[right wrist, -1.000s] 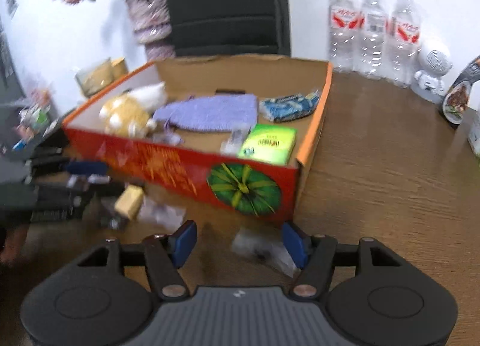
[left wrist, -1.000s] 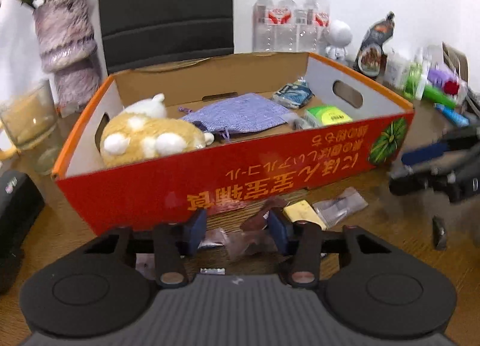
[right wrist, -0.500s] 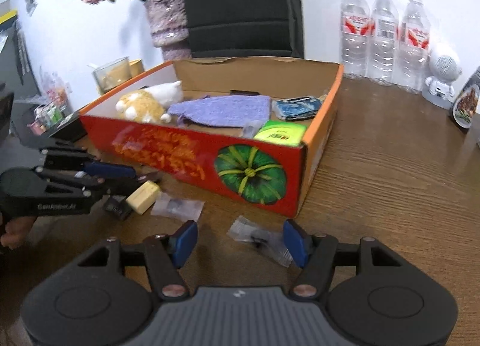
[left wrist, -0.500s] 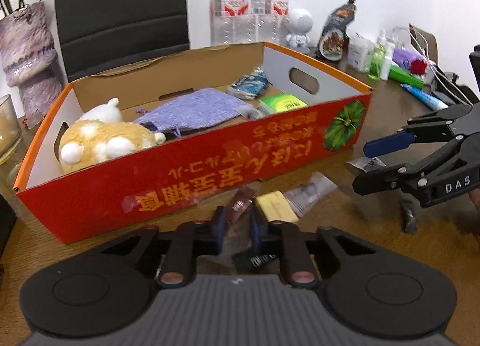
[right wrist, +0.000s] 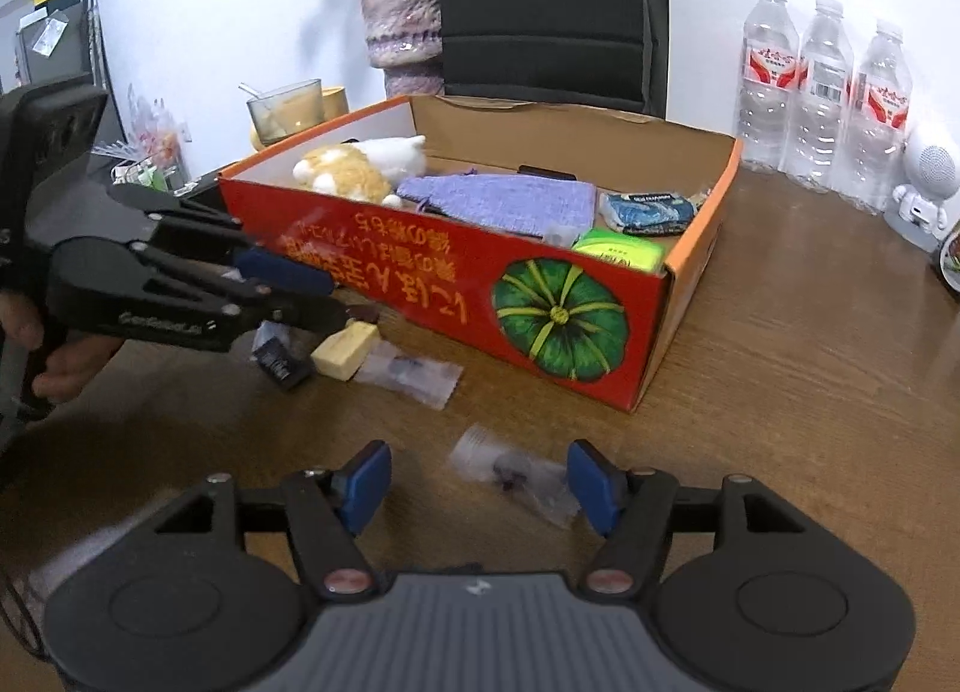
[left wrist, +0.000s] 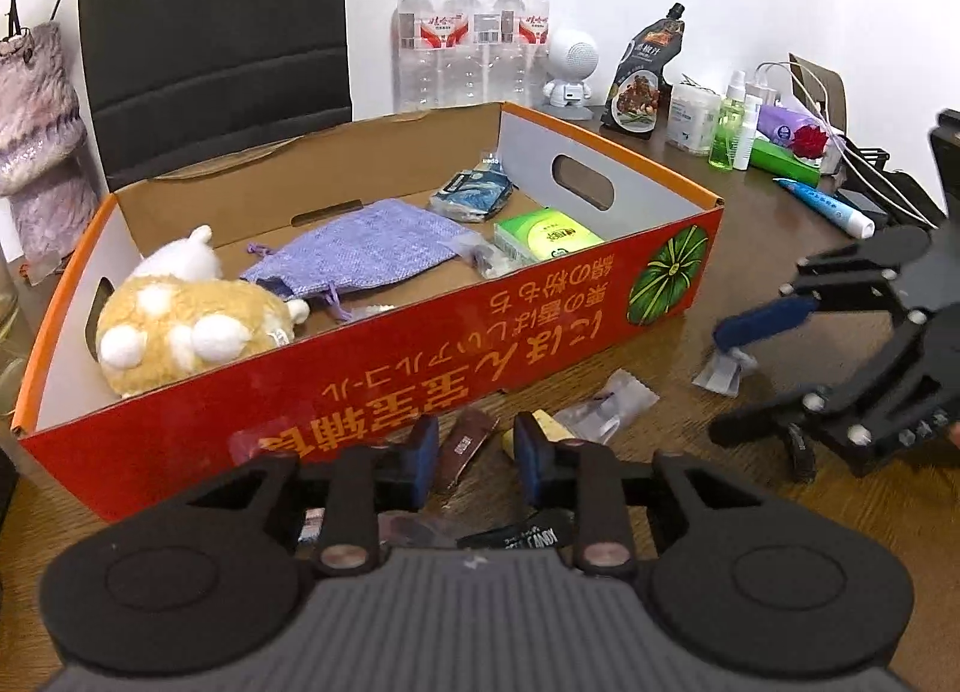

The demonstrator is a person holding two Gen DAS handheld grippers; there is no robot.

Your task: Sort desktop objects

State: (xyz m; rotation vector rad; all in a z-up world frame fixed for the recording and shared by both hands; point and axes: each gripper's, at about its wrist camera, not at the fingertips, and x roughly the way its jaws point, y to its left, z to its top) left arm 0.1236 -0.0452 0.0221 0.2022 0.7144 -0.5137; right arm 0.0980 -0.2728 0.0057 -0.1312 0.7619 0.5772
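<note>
One clear packet between right fingers

Red box wall blocks ahead; packets crowd table; right side bare.

Red box with green pumpkin print holds a lilac pouch.

An office-like room: wooden desk, black office chair, bottled water, white walls.
</note>
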